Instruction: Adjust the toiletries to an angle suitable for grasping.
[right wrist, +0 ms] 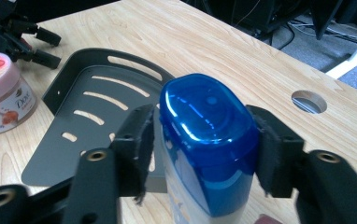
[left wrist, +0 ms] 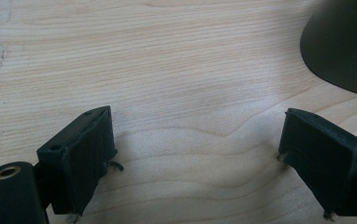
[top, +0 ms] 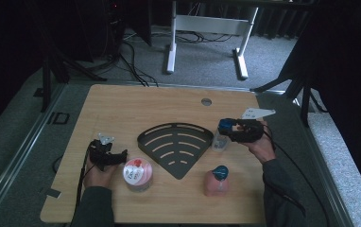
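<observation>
We have the right gripper [right wrist: 200,154] set around the blue cap of a bottle [right wrist: 207,140], which stands upright on the table [top: 122,104] just beside the near corner of the dark slotted shelf [top: 174,146]. The cap sits between the jaws; the right pad looks to touch it, while a sliver of gap seems to show at the left, so we judge the grip loose or just let go rather than firm. The left gripper [left wrist: 190,154] rests low over bare wood with its jaws spread and nothing between them; the pink jar [top: 137,173] stands just beside it.

The risk we see: the bottle is tall and narrow, so if we pull the right gripper away sideways, a pad could drag the cap and tip the bottle onto the shelf. A lift on so slack a hold could also let the smooth cap slip.

The tabletop is pale wood with a cable hole beyond the bottle. Past it lie grey carpet, loose cables and a white desk frame, in dim light.
</observation>
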### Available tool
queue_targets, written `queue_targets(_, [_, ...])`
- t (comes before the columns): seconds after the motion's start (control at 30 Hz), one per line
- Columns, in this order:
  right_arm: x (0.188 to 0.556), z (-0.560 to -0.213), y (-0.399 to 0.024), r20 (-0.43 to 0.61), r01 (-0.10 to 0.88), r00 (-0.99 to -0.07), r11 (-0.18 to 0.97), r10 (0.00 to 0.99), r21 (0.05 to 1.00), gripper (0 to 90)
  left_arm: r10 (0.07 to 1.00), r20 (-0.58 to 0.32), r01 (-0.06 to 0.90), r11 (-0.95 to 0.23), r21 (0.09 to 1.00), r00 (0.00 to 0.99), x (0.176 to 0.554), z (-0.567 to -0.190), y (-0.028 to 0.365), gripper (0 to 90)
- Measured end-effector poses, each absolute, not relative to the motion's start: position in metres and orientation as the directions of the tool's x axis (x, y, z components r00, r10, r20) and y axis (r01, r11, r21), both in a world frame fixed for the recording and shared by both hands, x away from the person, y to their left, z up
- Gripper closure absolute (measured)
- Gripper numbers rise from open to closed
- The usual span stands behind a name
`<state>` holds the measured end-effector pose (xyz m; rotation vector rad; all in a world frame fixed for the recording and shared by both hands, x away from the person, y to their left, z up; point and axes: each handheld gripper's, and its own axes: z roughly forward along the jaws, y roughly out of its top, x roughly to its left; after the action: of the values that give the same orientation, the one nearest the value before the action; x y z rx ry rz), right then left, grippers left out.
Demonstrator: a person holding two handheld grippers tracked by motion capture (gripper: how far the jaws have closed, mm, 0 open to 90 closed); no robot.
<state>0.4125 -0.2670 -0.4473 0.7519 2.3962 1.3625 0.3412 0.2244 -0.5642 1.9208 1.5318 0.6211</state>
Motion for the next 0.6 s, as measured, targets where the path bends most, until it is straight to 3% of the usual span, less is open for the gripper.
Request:
queue_targets(0.3, [0.401,-0.447,-0.28,0.0,0.308,-0.8,0.41,0.601,0.859,37.1,0.974,-0.006,0.694,-0.156,0.702,0.226,0.341,-0.564,0.224,10.7])
queue_targets(0.6, [0.377,-0.448,-0.296,-0.016,0.307,-0.789,0.418,0.614,0.855,40.4,0.975,-0.007,0.694,-0.155,0.703,0.224,0.341,-0.564,0.224,10.8])
